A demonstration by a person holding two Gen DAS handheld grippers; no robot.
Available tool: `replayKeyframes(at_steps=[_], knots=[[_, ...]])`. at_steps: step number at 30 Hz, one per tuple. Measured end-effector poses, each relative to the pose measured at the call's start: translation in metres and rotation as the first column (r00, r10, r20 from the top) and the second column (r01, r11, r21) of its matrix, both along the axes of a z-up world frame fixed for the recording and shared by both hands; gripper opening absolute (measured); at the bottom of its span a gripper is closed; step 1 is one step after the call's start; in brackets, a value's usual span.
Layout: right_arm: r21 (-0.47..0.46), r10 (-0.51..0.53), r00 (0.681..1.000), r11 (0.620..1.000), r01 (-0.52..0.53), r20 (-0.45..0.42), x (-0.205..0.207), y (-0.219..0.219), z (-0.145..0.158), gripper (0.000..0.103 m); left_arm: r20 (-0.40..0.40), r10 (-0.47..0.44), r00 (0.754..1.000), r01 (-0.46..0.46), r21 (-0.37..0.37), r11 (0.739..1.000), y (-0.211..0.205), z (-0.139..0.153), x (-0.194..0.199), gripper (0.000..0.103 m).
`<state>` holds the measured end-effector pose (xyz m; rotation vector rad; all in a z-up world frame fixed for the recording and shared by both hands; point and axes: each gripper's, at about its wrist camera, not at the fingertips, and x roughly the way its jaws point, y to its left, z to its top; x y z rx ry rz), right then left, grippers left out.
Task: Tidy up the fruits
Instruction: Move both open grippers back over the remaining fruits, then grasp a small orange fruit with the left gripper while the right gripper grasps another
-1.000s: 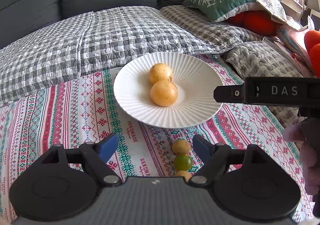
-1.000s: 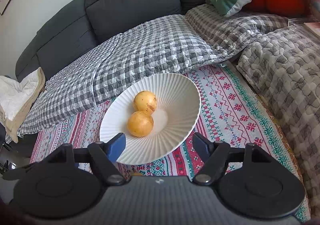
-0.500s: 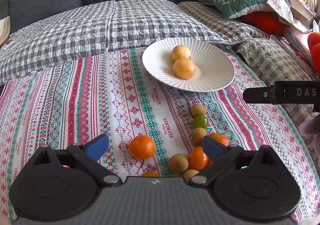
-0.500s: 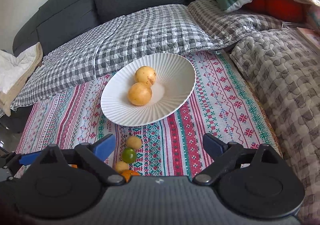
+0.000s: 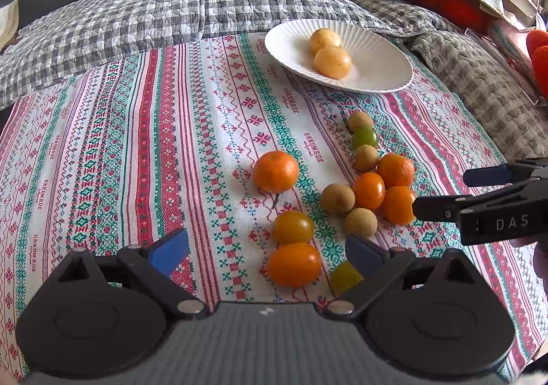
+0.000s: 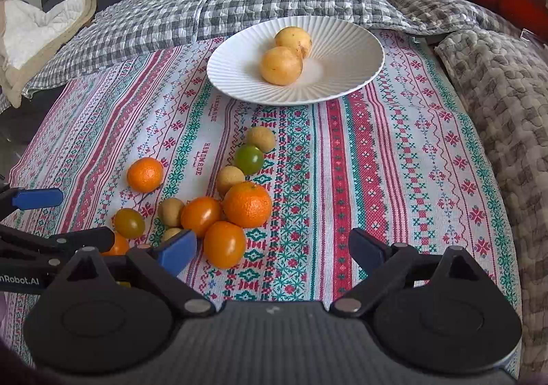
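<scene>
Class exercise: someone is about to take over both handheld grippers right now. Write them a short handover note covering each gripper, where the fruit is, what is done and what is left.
Left gripper: open, holding nothing; its jaws have just been opening, low over the near fruit.
Right gripper: open, holding nothing; its jaws have just been opening, beside the pile.
White plate: at the far end of the patterned cloth, with two yellow fruits on it.
Done: only those two are plated.
Left: the loose pile on the cloth, namely mandarins, orange, yellow and green tomatoes, small brown fruits, and one mandarin lying apart. None is gripped yet.
</scene>
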<state>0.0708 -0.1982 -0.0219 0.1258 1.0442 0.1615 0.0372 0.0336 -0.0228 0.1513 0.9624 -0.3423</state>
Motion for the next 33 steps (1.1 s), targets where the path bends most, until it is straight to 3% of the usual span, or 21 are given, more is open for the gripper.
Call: replayKeyframes(at_steps=[7,16,27,33], knots=[[-0.002,0.017,0.999,1.000,-0.017,-0.044,-0.002,0.010,-0.012,0.091,-0.035,-0.051,0.998,0.052,0.025,0.998,0.004,-0.015,-0.009,0.072],[0.001,0.025,0.999,1.000,-0.025,-0.041,0.003,0.019,-0.015,0.075,-0.033,-0.095,0.995,0.095,0.011,0.995,-0.002,-0.022,-0.008,0.051],[0.003,0.051,0.998,0.999,-0.051,-0.025,0.004,0.023,-0.014,0.049,-0.024,-0.137,0.990,0.137,-0.005,0.991,-0.013,-0.022,-0.006,0.027],[0.026,0.079,0.997,0.997,-0.079,-0.016,0.003,0.027,-0.011,0.028,-0.026,-0.137,0.990,0.137,-0.006,0.991,-0.014,-0.021,-0.005,0.027]])
